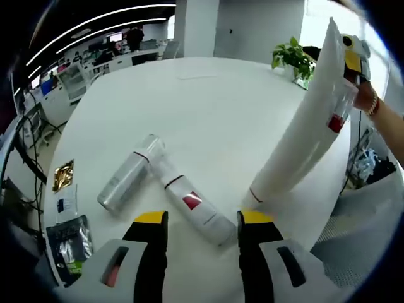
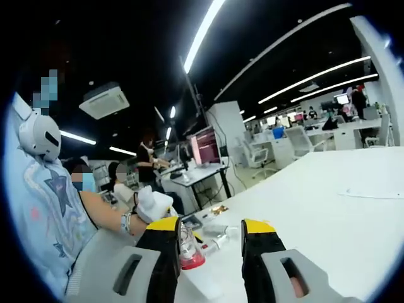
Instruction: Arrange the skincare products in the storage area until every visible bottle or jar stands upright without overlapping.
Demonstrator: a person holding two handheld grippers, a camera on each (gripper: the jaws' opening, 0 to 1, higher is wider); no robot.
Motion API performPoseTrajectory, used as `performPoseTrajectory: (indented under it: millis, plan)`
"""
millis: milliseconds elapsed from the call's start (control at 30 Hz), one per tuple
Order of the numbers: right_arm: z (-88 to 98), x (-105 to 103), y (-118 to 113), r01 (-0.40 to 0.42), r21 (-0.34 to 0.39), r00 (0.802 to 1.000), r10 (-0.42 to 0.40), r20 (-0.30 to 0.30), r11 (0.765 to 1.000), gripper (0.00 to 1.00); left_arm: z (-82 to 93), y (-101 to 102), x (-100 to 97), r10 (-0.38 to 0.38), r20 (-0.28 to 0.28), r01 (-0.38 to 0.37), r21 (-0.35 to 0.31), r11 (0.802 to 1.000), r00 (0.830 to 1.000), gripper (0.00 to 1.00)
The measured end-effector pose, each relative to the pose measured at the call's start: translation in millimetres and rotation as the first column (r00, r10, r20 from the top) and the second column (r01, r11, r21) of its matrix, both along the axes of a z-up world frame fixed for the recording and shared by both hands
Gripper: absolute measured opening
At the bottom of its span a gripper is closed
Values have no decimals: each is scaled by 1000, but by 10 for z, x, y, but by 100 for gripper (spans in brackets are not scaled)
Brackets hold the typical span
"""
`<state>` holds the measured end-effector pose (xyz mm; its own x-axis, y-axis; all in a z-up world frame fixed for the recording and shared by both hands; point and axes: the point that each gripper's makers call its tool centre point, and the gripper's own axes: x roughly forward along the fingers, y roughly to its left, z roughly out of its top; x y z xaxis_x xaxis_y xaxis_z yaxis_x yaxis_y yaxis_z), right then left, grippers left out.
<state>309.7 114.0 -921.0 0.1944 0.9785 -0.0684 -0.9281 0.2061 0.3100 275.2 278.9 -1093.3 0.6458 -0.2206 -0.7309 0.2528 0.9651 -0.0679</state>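
A tall white tube (image 1: 302,129) stands on its cap at the right of the round white table (image 1: 208,107). Two bottles lie on their sides: a silver one with a clear cap (image 1: 126,180) and a white one with a red label (image 1: 189,201), their tops meeting. My left gripper (image 1: 203,219) is open just short of the white bottle's end. My right gripper (image 1: 355,60) is behind the tube's top. It (image 2: 211,227) is open, with a small clear bottle of pink liquid (image 2: 187,247) against the inside of its left jaw. That bottle (image 1: 337,117) shows at the tube's right edge.
A gold packet (image 1: 63,175) and dark sachets (image 1: 68,243) lie by the table's left edge. A potted plant (image 1: 293,58) stands at the far side. A person in a light blue top with a gloved hand (image 2: 153,205) is at the table; desks and chairs fill the room behind.
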Motion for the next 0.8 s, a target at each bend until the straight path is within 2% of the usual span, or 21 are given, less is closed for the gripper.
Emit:
performPoseTrajectory:
  millis: [100,200,267,300,333,367,500,633,733,800]
  plan:
    - [-56,-8,-81,37,-4,999,-37,-6,999,30,-53,56,66,26,-12,-25,42,999,1000,38]
    - [-99,-71,-154,48,4,998,-48,-28,999,29,-194,89,8,12,-77,-4,95,995,997,31]
    - [-122,-105,-191,59,12,997,-58,-41,998,28,-229,128,-34,-8,-78,19,141,990,997,26]
    - [-134,-112,-203,63,12,997,-63,-43,998,27,-198,96,-29,-8,-59,15,112,994,998,25]
    - [-146,-119,-216,70,12,997,-69,-45,997,27,-197,95,-5,-9,-46,13,109,994,999,24]
    - [-158,-123,-228,80,15,996,-79,-51,997,26,-204,90,-18,-4,-57,10,102,995,998,18]
    - [-134,-140,-224,92,38,993,-89,-73,995,24,-200,139,-30,-28,-53,34,126,991,998,17]
    - [-96,-169,-170,89,45,993,-85,-77,995,20,-181,251,-93,-8,-61,17,144,989,998,16]
    - [-60,-184,-127,86,44,994,-82,-74,995,19,-76,279,-99,39,-59,-35,61,997,997,15]
    - [1,-194,-97,85,53,995,-81,-64,995,18,84,332,-61,71,-2,-71,29,997,997,15]
